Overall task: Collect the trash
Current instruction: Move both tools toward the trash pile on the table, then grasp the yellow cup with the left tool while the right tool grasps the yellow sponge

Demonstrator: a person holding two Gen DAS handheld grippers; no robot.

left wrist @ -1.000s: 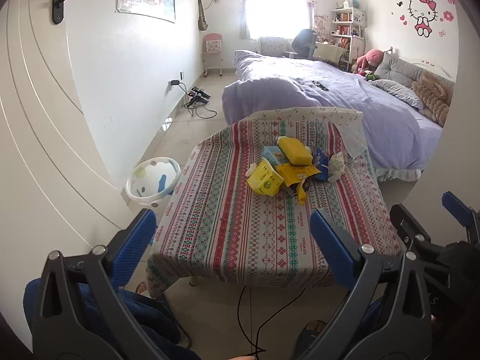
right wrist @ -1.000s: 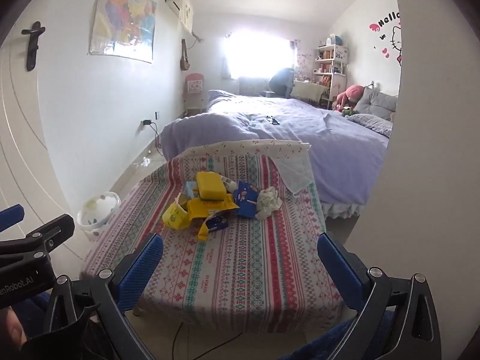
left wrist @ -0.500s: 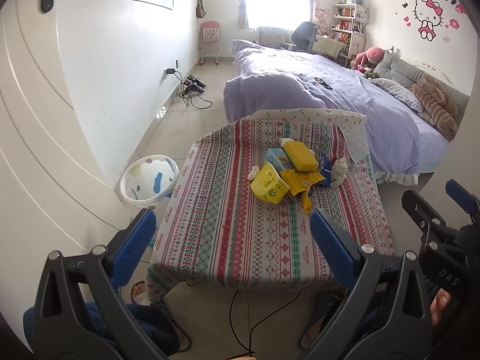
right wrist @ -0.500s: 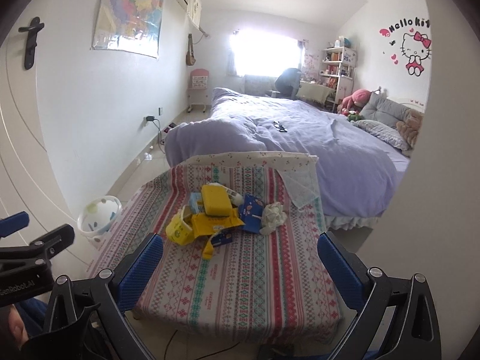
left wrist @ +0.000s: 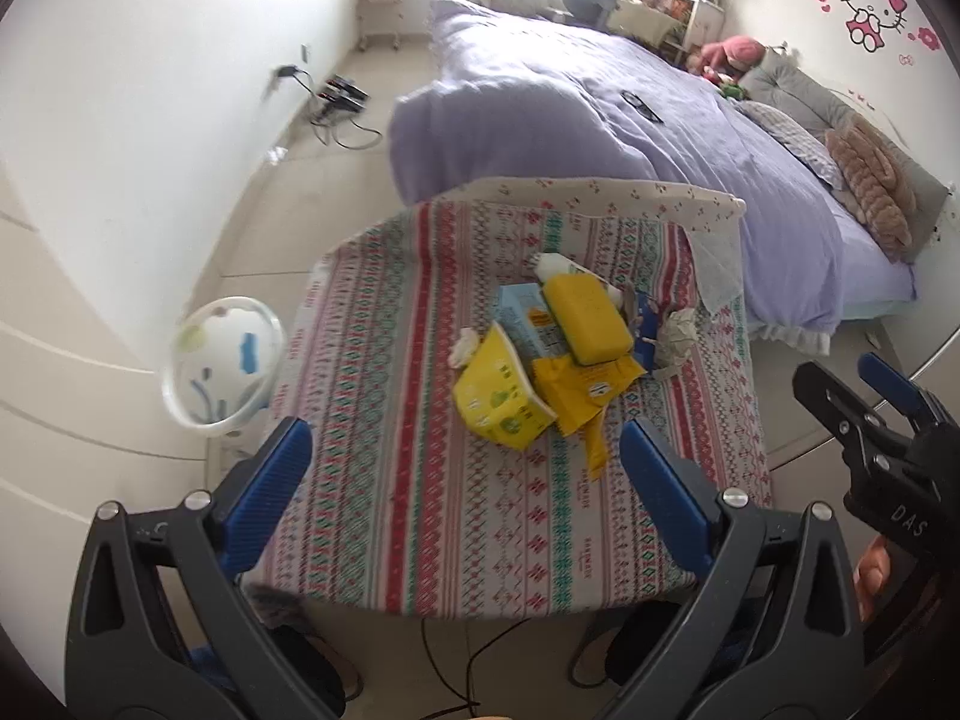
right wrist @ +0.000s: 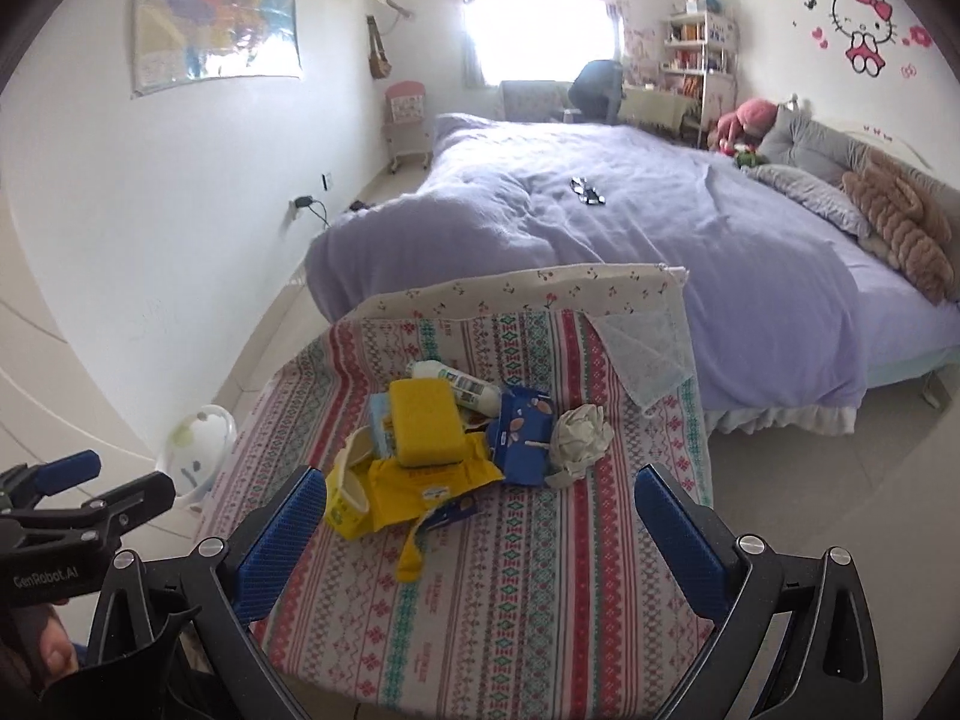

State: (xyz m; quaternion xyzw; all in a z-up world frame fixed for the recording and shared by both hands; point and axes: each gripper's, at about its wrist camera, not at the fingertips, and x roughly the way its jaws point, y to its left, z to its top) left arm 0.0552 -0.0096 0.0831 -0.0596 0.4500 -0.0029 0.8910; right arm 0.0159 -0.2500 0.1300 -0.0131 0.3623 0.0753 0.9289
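A pile of trash lies mid-table: a yellow sponge [left wrist: 591, 315] on top, a yellow carton [left wrist: 501, 399], a yellow wrapper [left wrist: 585, 387], a white bottle [right wrist: 453, 384], a blue packet [right wrist: 522, 435] and a crumpled paper ball [right wrist: 579, 435]. A small white bin [left wrist: 222, 360] stands on the floor left of the table. My left gripper [left wrist: 465, 465] hangs open over the table's near half, short of the pile. My right gripper [right wrist: 480, 507] is open too, just in front of the pile, with nothing between its fingers.
The low table wears a striped patterned cloth [left wrist: 456, 516]. A large bed with a purple cover [right wrist: 660, 228] stands behind it. A white wall [left wrist: 120, 120] runs along the left, with cables [left wrist: 336, 102] on the floor. A cord [left wrist: 456, 678] hangs under the table's front edge.
Both grippers have risen and moved forward toward the table, tilting downward. The pile now looks closer and lower in both views. Both stay open.
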